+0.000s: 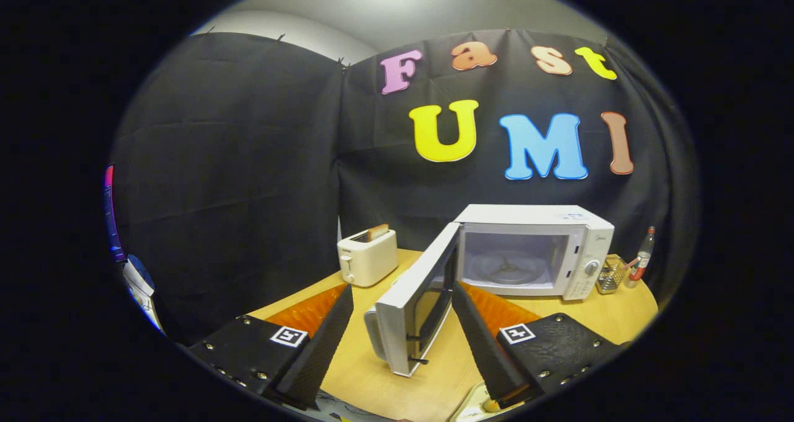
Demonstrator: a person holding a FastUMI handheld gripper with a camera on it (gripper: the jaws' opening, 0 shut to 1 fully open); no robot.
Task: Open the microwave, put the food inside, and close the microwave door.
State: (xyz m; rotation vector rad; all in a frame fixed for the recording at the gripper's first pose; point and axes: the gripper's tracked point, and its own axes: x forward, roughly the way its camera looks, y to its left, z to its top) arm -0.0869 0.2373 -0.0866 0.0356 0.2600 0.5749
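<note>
Claw is wide open, fingers spread apart and gripping nothing. The microwave door sits right between them, swung out toward the camera, with its near edge sticking out past the fingertips.

Behind the door is the microwave itself, on the wooden table, and its cavity is open so you can see the glass turntable inside with nothing on it. The control panel with a round knob is on the right side of the box.

Left of the microwave there's a small toaster with a slice of bread poking up out of the slot. On the other side, just beside the control panel, there's a little wire basket, and next to that a bottle with a red cap.

As for what's in the way: the open door basically stands between the fingers and the cavity, so the left part of the opening is partly covered by it.

Something pale peeks out at the table's near edge under the right finger, but it's cut off and I can't tell what it is. There's small print on the microwave's top and panel, too tiny to read.
</note>
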